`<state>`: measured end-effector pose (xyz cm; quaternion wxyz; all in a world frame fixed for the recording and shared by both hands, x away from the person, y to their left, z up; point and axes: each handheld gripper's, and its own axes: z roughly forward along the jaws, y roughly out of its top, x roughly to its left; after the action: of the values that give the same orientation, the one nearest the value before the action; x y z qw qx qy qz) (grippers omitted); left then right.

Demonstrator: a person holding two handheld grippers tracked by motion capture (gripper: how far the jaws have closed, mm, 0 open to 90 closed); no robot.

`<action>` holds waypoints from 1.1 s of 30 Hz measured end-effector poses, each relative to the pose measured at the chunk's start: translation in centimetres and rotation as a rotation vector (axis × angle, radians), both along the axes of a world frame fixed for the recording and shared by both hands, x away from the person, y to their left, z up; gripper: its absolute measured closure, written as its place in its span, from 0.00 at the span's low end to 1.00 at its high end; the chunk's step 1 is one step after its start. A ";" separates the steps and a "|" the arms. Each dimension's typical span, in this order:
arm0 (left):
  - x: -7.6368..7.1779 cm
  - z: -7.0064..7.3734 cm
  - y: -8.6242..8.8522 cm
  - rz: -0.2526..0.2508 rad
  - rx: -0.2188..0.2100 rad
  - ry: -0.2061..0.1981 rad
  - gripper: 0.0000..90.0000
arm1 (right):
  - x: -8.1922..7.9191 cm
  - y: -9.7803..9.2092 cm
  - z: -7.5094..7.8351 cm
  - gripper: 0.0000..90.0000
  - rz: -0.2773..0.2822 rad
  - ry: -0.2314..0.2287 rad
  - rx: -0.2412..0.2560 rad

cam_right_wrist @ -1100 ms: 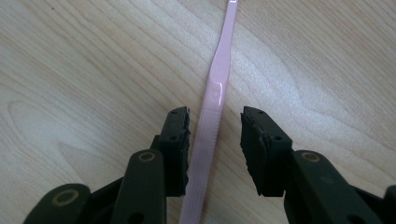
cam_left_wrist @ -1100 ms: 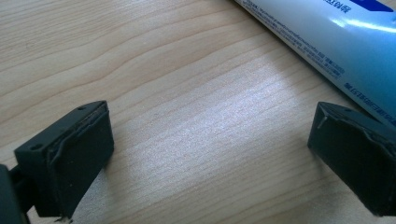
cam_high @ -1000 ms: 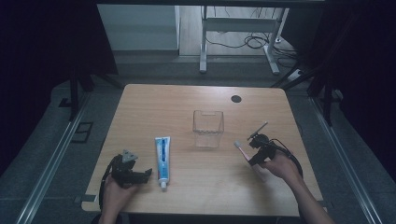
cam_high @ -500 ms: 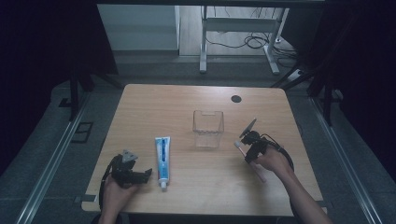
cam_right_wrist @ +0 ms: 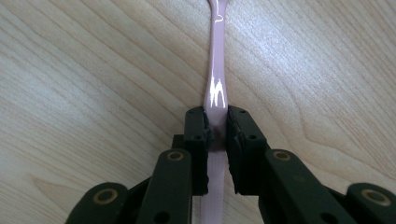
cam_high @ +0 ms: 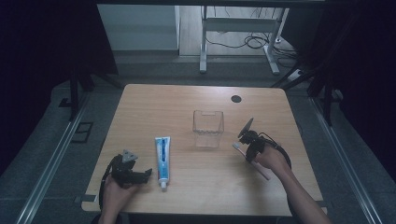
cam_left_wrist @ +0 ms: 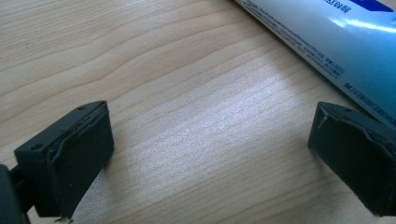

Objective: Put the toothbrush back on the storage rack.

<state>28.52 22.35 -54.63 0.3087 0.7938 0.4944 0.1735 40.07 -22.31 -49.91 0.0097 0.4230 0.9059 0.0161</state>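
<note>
A pink toothbrush [cam_right_wrist: 215,70] lies flat on the wooden table [cam_high: 187,100], and my right gripper [cam_right_wrist: 217,123] is shut on its handle. From above, the right gripper [cam_high: 250,142] sits right of a clear plastic cup [cam_high: 208,128], with the toothbrush [cam_high: 237,146] head pointing toward the cup. A white and blue toothpaste tube [cam_high: 162,157] lies left of centre, cap toward the near edge. My left gripper [cam_high: 140,175] rests open just left of the tube. Bare wood shows between its jaws [cam_left_wrist: 210,149], and the tube [cam_left_wrist: 327,42] runs past the right jaw.
A dark round hole [cam_high: 236,99] marks the table's far right. Beyond the far edge stand a metal desk frame [cam_high: 238,42] and loose cables on the floor. Rails run along both sides of the table.
The right hand and its gripper have shifted a little left and away from the near edge, over the toothbrush. The left gripper and the tube have not moved.
</note>
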 end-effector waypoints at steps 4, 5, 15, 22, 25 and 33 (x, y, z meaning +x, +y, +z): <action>0.0 0.0 0.0 0.000 0.000 0.000 0.00 | -0.1 -0.4 0.0 0.87 0.003 -0.002 0.012; 0.0 0.0 0.0 0.000 0.000 0.000 0.00 | -0.2 -0.5 0.0 0.87 0.002 -0.005 0.020; 0.0 0.0 0.0 0.000 0.000 0.000 0.00 | -1.0 -1.2 1.1 0.87 0.014 -0.059 0.086; 0.0 0.0 0.0 0.000 0.000 0.000 0.00 | -1.5 -1.6 2.4 0.87 0.022 -0.094 0.123; 0.0 0.0 0.0 0.000 0.000 0.000 0.00 | -1.6 -1.8 2.9 0.87 0.024 -0.107 0.140; 0.0 0.0 0.0 0.000 0.000 0.000 0.00 | -2.0 -2.3 4.1 0.87 0.021 -0.150 0.195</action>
<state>28.52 22.35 -54.63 0.3086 0.7939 0.4944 0.1735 38.03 -24.63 -45.77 0.0361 0.4101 0.9012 0.1356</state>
